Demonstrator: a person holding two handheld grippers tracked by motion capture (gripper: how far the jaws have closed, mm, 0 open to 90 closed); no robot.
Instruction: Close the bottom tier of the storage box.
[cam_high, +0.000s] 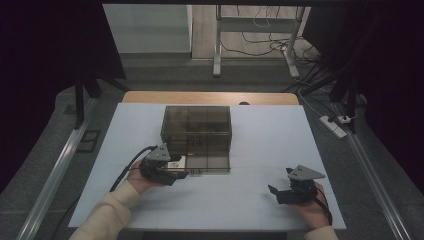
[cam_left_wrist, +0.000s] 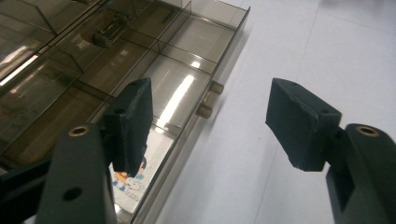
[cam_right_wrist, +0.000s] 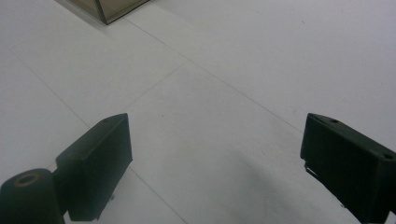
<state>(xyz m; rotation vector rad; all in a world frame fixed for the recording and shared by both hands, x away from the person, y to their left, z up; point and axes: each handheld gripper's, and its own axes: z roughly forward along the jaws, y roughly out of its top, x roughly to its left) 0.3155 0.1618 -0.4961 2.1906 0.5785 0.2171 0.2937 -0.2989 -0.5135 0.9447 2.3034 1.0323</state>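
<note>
Smoked plastic drawer (cam_left_wrist: 187, 60) stands pulled out from the box (cam_high: 196, 127), its 2 knobs (cam_left_wrist: 208, 99) between the left gripper (cam_high: 181, 174)'s spread jaws, nothing pinched, likely lined up to grip them. Right gripper (cam_high: 274, 192) rests well apart on the table (cam_high: 260, 140), jaws spread.

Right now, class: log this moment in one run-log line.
left gripper: open, at pulled-out drawer | right gripper: open, over table | held: nothing
</note>
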